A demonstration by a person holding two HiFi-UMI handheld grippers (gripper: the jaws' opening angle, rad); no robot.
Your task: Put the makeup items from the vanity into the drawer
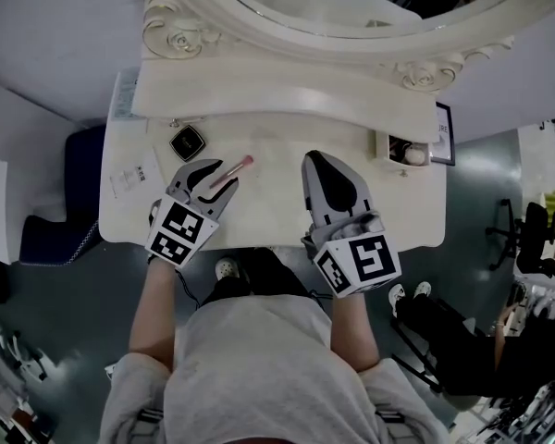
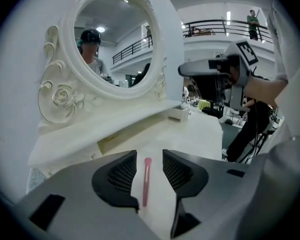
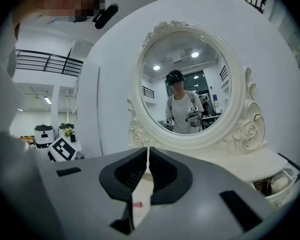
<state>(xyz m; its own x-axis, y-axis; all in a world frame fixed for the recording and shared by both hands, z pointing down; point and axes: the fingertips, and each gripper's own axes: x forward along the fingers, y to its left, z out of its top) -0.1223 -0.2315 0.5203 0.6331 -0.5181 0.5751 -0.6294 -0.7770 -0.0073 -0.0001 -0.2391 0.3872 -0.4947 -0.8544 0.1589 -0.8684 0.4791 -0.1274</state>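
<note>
On the bench [image 1: 277,206] the pink brush [image 2: 145,184] lies loose between the left claw's [image 2: 149,152] spread jaws, right claw [image 3: 148,151] pinched together on nothing; looks light, stiff, skinny and probably rolly, so I'd pinch mid-handle, not the bristles.

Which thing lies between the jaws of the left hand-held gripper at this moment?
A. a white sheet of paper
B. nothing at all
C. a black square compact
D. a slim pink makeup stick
D: in the left gripper view, the pink makeup stick lies on the vanity top between the open jaws of the left hand-held gripper, and the pads do not press on it.
</note>
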